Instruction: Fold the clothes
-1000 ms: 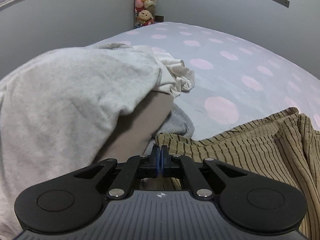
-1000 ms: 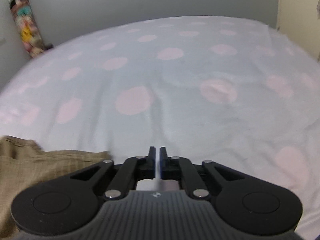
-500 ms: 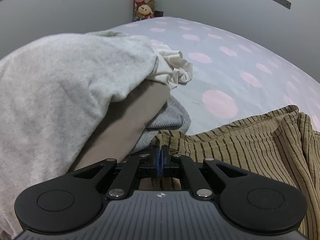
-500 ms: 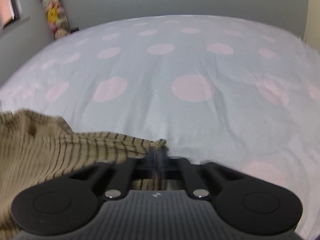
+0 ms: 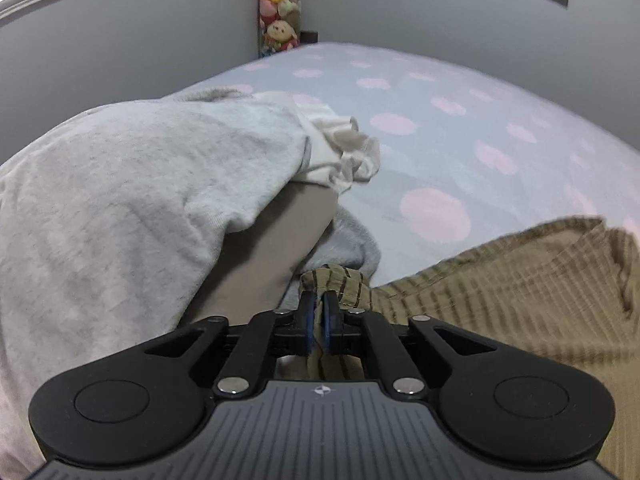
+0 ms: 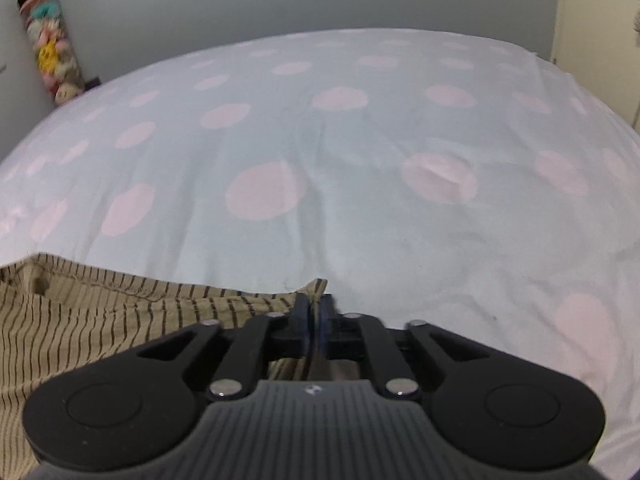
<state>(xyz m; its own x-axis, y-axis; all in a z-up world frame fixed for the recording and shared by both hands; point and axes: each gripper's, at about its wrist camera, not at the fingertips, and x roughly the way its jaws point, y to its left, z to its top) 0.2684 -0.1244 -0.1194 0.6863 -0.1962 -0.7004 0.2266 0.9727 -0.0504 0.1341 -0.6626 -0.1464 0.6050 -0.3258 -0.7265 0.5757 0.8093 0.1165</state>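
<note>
Fingers of the left gripper (image 5: 319, 308) are pressed nearly together, pinching a small folded tab of the striped tan garment (image 5: 500, 292) between their blue pads; the tab sticks up just past the fingertips. From there the tan fabric spreads away to the right of the fingers and lies on the dotted bedsheet (image 5: 460, 128).

Just left of and ahead of those fingers rises a heap of other clothes: a light grey sweatshirt (image 5: 132, 200) draped on top, a taupe piece (image 5: 272, 252) under it, a grey knit piece (image 5: 352, 244) touching the pinched tab, and a crumpled white garment (image 5: 344, 152) poking out farther ahead. Far beyond the fingers, a tall column of plush toys (image 5: 279, 8) stands in the room corner.

On the other side, the right gripper (image 6: 315, 312) is likewise clamped almost shut on a corner of the striped tan garment (image 6: 100, 320), whose cloth trails off to the left of its fingers. Ahead of and to the right of these fingers lies only the dotted bedsheet (image 6: 360, 160), slightly wrinkled, with the plush toys (image 6: 48, 40) far off to the upper left.
</note>
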